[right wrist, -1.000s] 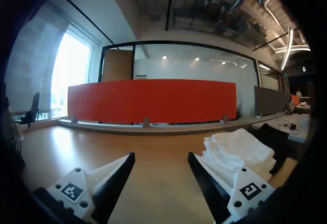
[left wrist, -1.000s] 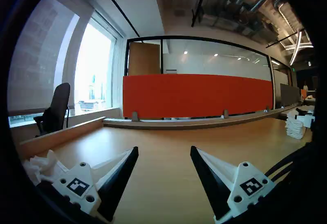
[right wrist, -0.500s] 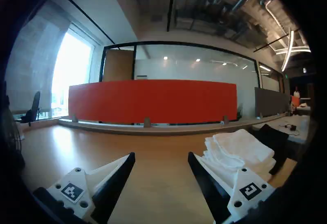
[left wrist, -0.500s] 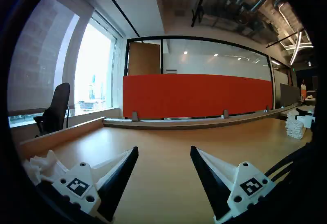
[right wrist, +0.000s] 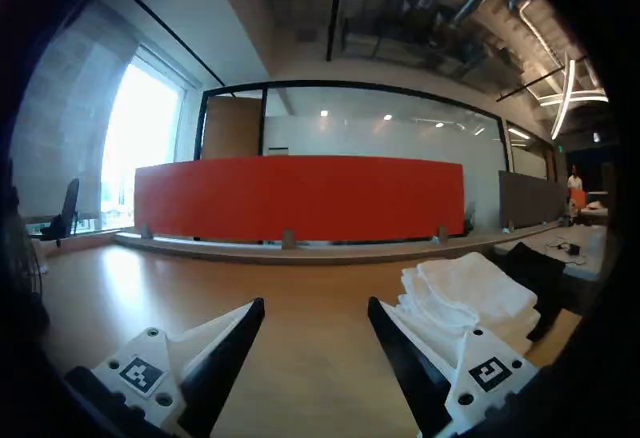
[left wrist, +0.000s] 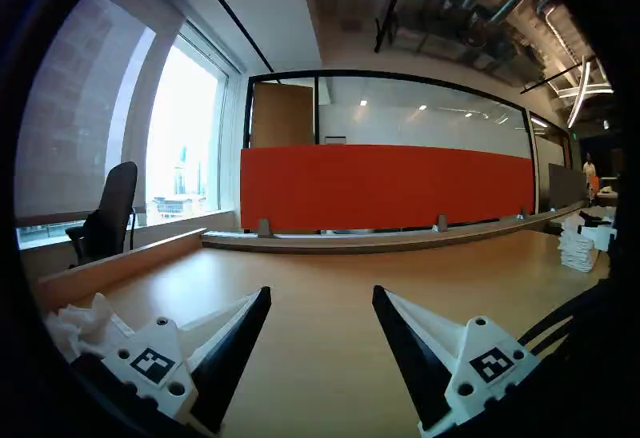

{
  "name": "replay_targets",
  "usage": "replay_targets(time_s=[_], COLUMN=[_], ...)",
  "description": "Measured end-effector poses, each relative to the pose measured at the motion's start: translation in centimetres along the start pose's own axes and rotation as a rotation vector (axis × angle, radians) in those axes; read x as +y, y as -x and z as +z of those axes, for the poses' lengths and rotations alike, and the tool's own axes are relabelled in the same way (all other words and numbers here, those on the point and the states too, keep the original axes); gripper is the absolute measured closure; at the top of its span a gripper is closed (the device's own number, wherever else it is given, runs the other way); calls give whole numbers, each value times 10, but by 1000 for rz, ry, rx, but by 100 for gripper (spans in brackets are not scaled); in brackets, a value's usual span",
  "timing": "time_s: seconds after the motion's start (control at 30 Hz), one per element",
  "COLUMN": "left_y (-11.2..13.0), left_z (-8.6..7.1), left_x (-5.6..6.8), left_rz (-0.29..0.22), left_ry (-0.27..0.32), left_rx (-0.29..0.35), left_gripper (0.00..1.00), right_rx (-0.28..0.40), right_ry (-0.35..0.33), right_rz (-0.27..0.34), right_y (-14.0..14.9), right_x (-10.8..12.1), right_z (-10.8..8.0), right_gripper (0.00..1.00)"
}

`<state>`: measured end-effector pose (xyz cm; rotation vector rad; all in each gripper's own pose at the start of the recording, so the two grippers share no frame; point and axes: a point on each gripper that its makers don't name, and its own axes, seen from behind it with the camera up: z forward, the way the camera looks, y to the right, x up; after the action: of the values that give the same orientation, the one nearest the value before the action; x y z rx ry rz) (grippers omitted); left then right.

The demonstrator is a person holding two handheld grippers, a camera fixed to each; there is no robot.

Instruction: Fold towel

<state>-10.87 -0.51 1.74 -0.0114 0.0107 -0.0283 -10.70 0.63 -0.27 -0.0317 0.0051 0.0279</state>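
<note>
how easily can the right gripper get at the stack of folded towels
Probably easily: the right gripper is open and the folded towels sit right by one of its fingers, nothing between.

Both cameras sit low, just above the wooden bench (left wrist: 320, 350), and look level along it toward the red partition (left wrist: 384, 186) at its far edge. The left gripper view looks out between the fingers of the left claw (left wrist: 320, 290), the right gripper view between those of the right claw (right wrist: 315, 302). Both face much the same way and share the partition, the glass wall (left wrist: 424, 118) behind it, the window (left wrist: 180, 150) and the office chair (left wrist: 108, 214). The stack of folded towels (right wrist: 468, 294) lies close at the right in the right gripper view, far off at the right edge in the left gripper view.
</note>
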Motion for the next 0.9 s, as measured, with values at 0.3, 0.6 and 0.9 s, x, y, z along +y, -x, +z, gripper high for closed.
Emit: replay_targets(time_s=[0.3, 0.6, 0.9], left_y=[0, 0, -2], left_z=[0, -1, -2], left_x=[0, 0, 1], left_rz=[0, 0, 0], left_ry=[0, 0, 0], left_rx=[0, 0, -1], left_gripper=[6, 6, 6], right_rx=[0, 0, 0], right_ry=[0, 0, 0], right_rz=[0, 0, 0], right_y=[-1, 0, 0], right_x=[0, 0, 0], right_z=[0, 0, 0], right_gripper=[0, 0, 0])
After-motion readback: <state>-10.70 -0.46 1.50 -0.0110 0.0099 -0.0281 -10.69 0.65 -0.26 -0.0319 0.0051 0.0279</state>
